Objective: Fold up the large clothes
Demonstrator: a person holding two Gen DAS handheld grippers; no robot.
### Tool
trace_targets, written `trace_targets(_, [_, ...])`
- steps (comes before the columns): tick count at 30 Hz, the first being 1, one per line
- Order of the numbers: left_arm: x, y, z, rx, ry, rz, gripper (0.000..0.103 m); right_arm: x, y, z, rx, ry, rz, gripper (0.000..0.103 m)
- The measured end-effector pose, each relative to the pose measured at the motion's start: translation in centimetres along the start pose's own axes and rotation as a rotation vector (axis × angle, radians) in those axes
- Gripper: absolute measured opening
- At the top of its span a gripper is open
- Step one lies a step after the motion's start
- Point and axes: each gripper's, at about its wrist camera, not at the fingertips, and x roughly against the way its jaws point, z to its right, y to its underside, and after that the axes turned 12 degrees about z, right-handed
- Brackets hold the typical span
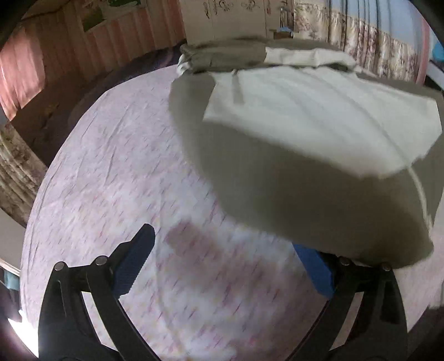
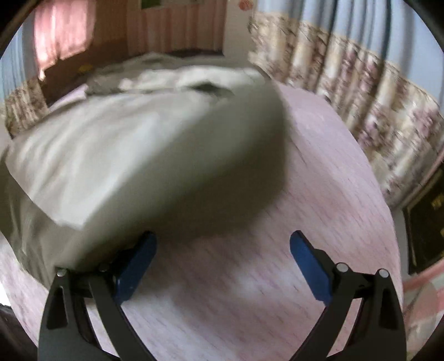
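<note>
No text, brand or number can be read in either view. The pale cabinet [image 1: 224,19] at the top centre of the left wrist view bears dark curling marks (ornament or lettering, too small to tell), and the dark panel [image 2: 424,222] at the right edge of the right wrist view carries blurred gold marks.

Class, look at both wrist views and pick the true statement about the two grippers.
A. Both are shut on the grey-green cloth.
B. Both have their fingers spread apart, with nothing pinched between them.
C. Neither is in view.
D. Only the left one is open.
B: the left gripper and the right gripper each show blue-padded fingers wide apart over the pink patterned bedsheet, while the folded grey-green and white garment drapes over one finger of each rather than between them.
</note>
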Motion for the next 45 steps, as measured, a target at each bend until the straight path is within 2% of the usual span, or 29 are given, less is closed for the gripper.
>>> trace_targets(2, [-0.8,-1.1,0.9,-0.009,0.01,-0.004,0.098,-0.2,-1.2,-0.4,-0.01,-0.042,0.029,0.097])
trace_targets(5, [-1.9,-2.7,2.0,0.009,0.057,0.03,0.098,-0.6,-2.9,-0.7,-0.016,-0.085,0.073,0.097])
trace_targets(8, [-2.6,-4.3,1.5,0.131,0.14,0.065,0.098,-0.7,-3.9,-1.0,-0.046,-0.131,0.116,0.093])
trace_targets(9, [-2.5,-4.7,1.4,0.162,0.166,0.085,0.098,-0.6,-4.2,-0.8,-0.072,-0.165,0.127,0.078])
trace_targets(10, [-2.5,-5.1,1.2,0.188,0.188,0.105,0.098,-0.7,-4.5,-0.6,-0.095,-0.19,0.128,0.057])
trace_targets(11, [-2.5,-5.5,1.2,0.203,0.203,0.119,0.096,-0.9,-4.8,-0.4,-0.118,-0.209,0.124,0.048])
trace_targets(13, [-2.6,-6.3,1.7,0.216,0.253,0.153,0.083,-1.2,-5.2,-0.3,-0.148,-0.229,0.111,0.028])
trace_targets(15, [-3.0,-6.8,2.3,0.222,0.314,0.145,0.042,-1.1,-5.3,-0.5,-0.152,-0.229,0.102,0.021])
trace_targets(16, [-3.2,-7.1,2.7,0.219,0.323,0.144,0.038,-0.9,-5.4,-0.6,-0.162,-0.231,0.1,0.018])
trace_targets(17, [-3.1,-7.4,2.9,0.213,0.317,0.152,0.028,-0.4,-5.4,-0.6,-0.179,-0.239,0.099,0.017])
trace_targets(18, [-2.8,-7.6,2.8,0.21,0.316,0.16,0.021,0.5,-5.5,-0.5,-0.194,-0.248,0.11,0.016])
trace_targets(19, [-2.2,-7.7,2.6,0.212,0.315,0.171,0.019,1.3,-5.7,-0.4,-0.201,-0.251,0.125,0.016])
trace_targets(20, [-1.2,-8.2,2.4,0.209,0.312,0.192,0.011,2.1,-6.0,-0.1,-0.21,-0.253,0.141,0.016])
trace_targets(23, [1.6,-9.4,1.4,0.177,0.284,0.244,0.006,5.2,-6.7,1.2,-0.267,-0.268,0.193,0.015])
trace_targets(28, [6.1,-11.6,-1.2,0.169,0.259,0.307,0.004,8.9,-7.7,4.0,-0.435,-0.339,0.252,0.014])
trace_targets(33, [10.3,-13.1,-4.9,0.222,0.241,0.362,0.004,11.0,-8.5,4.9,-0.507,-0.413,0.257,0.014])
trace_targets(36, [11.6,-13.1,-6.2,0.222,0.216,0.368,0.004,12.2,-8.6,4.5,-0.503,-0.448,0.259,0.014])
trace_targets(39, [12.2,-12.7,-6.5,0.211,0.225,0.359,0.004,12.4,-8.5,5.0,-0.531,-0.456,0.253,0.014])
trace_targets(41, [12.6,-12.6,-6.8,0.208,0.238,0.355,0.005,11.8,-8.1,6.3,-0.618,-0.479,0.228,0.014])
trace_targets(43, [12.6,-12.7,-7.2,0.19,0.219,0.353,0.006,11.2,-8.0,7.1,-0.611,-0.419,0.201,0.014])
trace_targets(45, [11.5,-12.7,-7.7,0.161,0.174,0.317,0.009,10.6,-7.4,7.1,-0.554,-0.373,0.141,0.015])
